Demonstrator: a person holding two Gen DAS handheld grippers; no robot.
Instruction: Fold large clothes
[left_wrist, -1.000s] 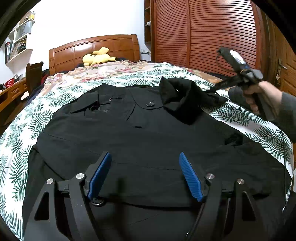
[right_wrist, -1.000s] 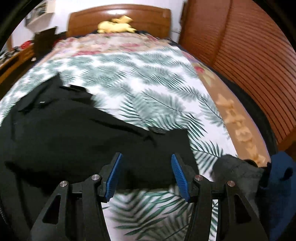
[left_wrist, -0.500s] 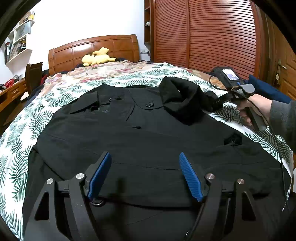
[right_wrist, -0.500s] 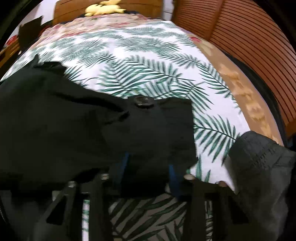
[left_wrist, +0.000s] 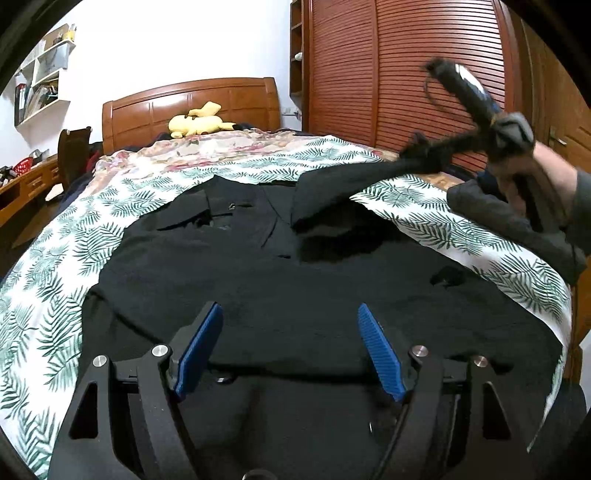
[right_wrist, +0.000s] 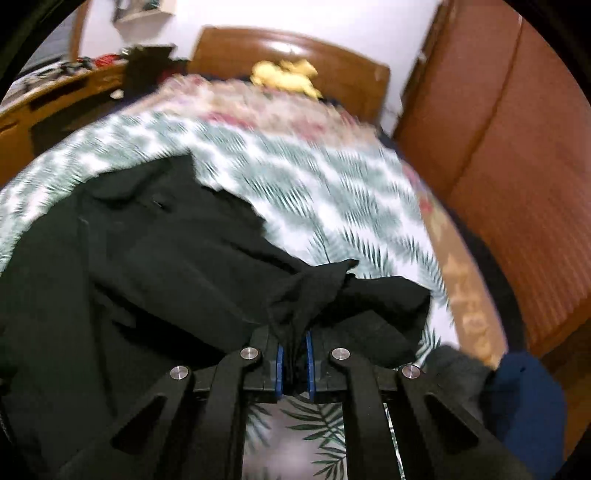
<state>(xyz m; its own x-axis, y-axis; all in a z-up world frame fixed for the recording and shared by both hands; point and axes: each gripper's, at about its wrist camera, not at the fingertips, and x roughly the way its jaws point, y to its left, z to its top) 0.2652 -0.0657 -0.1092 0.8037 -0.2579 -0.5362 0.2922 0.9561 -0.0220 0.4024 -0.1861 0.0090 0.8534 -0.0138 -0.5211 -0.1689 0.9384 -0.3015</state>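
Note:
A large black coat (left_wrist: 240, 280) lies spread front-up on the bed, collar toward the headboard. My left gripper (left_wrist: 290, 347) is open and empty, hovering over the coat's lower part. My right gripper (right_wrist: 294, 350) is shut on the end of the coat's right sleeve (right_wrist: 306, 291). In the left wrist view the right gripper (left_wrist: 424, 155) holds that sleeve (left_wrist: 343, 184) lifted above the bed's right side, stretched up from the coat's shoulder.
The bed has a palm-leaf cover (left_wrist: 55, 266) and a wooden headboard (left_wrist: 192, 99) with a yellow plush toy (left_wrist: 199, 122). A slatted wooden wardrobe (left_wrist: 399, 74) stands at right. Grey and blue clothes (right_wrist: 517, 387) lie at the bed's right edge.
My right gripper came down onto the sleeve cuff, closed on it and lifted it up and to the right. The left gripper stayed still and open.

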